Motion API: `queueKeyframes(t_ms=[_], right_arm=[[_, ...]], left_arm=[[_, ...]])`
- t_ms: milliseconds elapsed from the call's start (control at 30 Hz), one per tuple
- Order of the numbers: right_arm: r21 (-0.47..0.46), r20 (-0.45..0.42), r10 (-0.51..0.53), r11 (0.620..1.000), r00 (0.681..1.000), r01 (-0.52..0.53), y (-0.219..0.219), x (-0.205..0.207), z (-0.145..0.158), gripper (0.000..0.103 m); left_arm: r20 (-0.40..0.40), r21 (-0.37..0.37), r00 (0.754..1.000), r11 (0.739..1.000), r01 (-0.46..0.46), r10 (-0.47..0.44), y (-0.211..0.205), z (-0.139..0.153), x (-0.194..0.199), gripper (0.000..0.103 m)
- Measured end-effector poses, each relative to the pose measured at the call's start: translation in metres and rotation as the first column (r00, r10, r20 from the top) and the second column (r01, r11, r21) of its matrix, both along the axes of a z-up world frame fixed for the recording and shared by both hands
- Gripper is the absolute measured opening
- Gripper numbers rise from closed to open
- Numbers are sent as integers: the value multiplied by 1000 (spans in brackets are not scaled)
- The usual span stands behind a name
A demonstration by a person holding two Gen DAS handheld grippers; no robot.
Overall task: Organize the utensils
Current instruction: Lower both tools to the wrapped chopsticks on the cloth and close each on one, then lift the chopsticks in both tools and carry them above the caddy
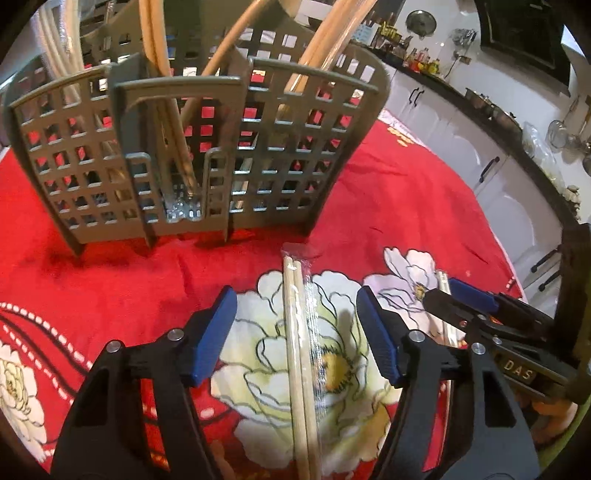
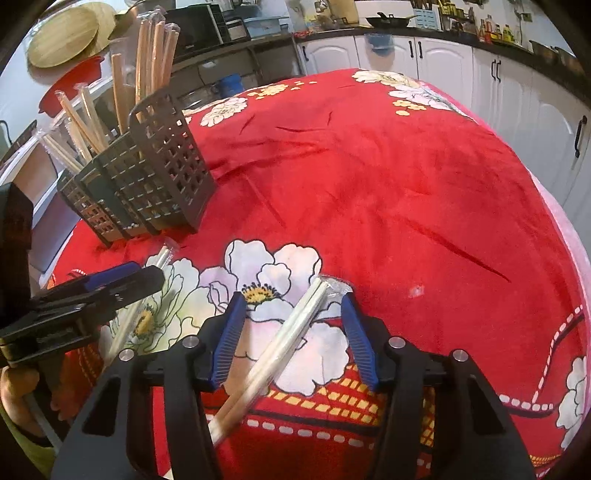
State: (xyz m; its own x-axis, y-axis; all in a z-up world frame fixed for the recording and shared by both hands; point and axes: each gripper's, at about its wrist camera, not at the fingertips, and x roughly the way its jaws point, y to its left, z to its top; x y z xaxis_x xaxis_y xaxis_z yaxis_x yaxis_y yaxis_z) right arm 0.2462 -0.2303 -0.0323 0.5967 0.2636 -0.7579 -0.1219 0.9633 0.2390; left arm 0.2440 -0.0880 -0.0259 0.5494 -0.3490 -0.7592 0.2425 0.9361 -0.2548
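A grey slotted utensil caddy (image 1: 192, 147) stands on the red floral tablecloth and holds several wrapped chopstick pairs; it also shows in the right wrist view (image 2: 147, 177). My left gripper (image 1: 295, 332) is open, its blue pads on either side of a wrapped chopstick pair (image 1: 301, 354) lying flat on the cloth. My right gripper (image 2: 291, 336) is open over a second wrapped chopstick pair (image 2: 280, 350) lying diagonally on the cloth. The right gripper also shows in the left wrist view (image 1: 465, 299), the left gripper in the right wrist view (image 2: 92, 291).
The table is round under the red floral cloth (image 2: 406, 184). White kitchen cabinets (image 2: 517, 92) and a cluttered dark counter (image 1: 480, 99) run behind it. Wooden boards (image 2: 62, 33) and a red bowl (image 2: 70, 88) sit beyond the caddy.
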Motion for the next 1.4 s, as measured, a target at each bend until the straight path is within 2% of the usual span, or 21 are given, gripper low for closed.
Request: queueKeyframes(t_ms=[233,367,467,567,600,667,867,1100,1400], right_arm=[[-18,-7,-3,1000,1000,3,1,9,-1,29],[-14,-4,-10,1000,1000,10,1,14,-1,22],[-17,-5,-9,1000,1000,9,2,18,-1,18],[-4,-5,-13,1000,1000,13,2,21,-1,13],[5,-5,-13,1000,1000,13,1,22,0,11],[43,-10,-1,999,1000,1,0,23,2,9],[66,32,36,997,999,-38,11,17,15,7],[79,132,92,991,987,-103,29,8,54,6],[79,287,178,975,941,-208,62,-6,115,5]], left_arm=[[0,54,1000,998,-15,15,-10,-2,14,45],[1,89,999,995,-37,37,-17,-1,19,32],[5,109,999,993,-42,41,-19,0,22,27],[1,94,999,994,-52,52,-15,0,23,13],[-3,83,998,995,-55,55,-9,1,24,12],[-19,33,998,998,-61,61,4,3,22,5],[16,-34,997,997,-70,70,25,22,5,3],[104,-102,990,991,-82,92,57,61,-21,3],[258,-165,952,979,-123,163,100,126,-45,3]])
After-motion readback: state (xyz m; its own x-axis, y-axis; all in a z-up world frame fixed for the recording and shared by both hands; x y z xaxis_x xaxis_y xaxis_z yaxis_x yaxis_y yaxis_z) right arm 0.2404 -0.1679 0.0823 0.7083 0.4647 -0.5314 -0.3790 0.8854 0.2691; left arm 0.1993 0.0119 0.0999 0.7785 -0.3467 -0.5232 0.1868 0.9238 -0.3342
